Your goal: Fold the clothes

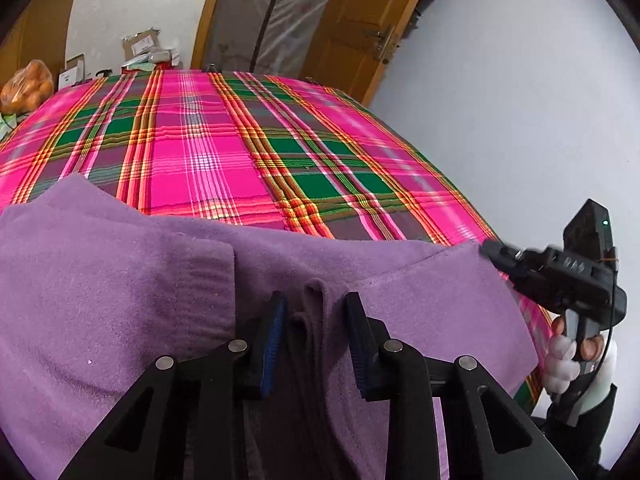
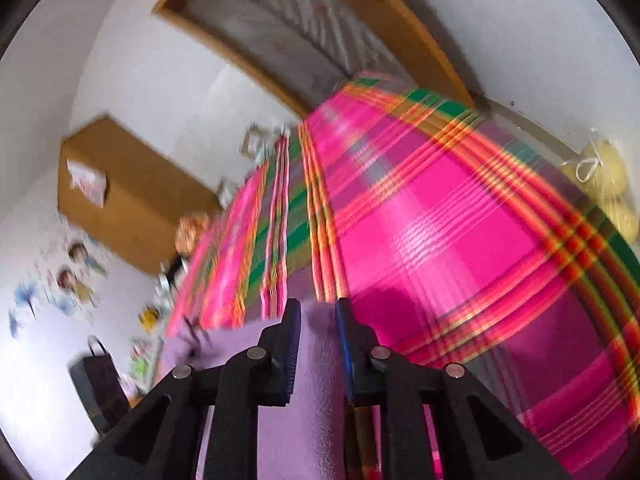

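A purple knit garment (image 1: 120, 280) lies spread over the near part of a bed with a pink, green and orange plaid cover (image 1: 224, 148). My left gripper (image 1: 316, 300) sits low over the garment's middle, its blue pads closed on a raised, bunched fold of the purple fabric. My right gripper (image 1: 490, 250), held by a hand in a white glove (image 1: 564, 356), bites the garment's right corner at the bed's edge. In the blurred right wrist view the right gripper (image 2: 318, 308) has purple cloth (image 2: 304, 420) filling the gap between its pads, with the plaid cover (image 2: 440, 220) beyond.
A wooden door (image 1: 352, 24) and cardboard boxes (image 1: 140, 46) stand past the bed's far end. A bag of oranges (image 1: 26, 88) sits at the far left corner. A white wall (image 1: 520, 120) runs along the bed's right side. A brown cabinet (image 2: 120, 192) and a black bag (image 2: 98, 384) stand on the other side.
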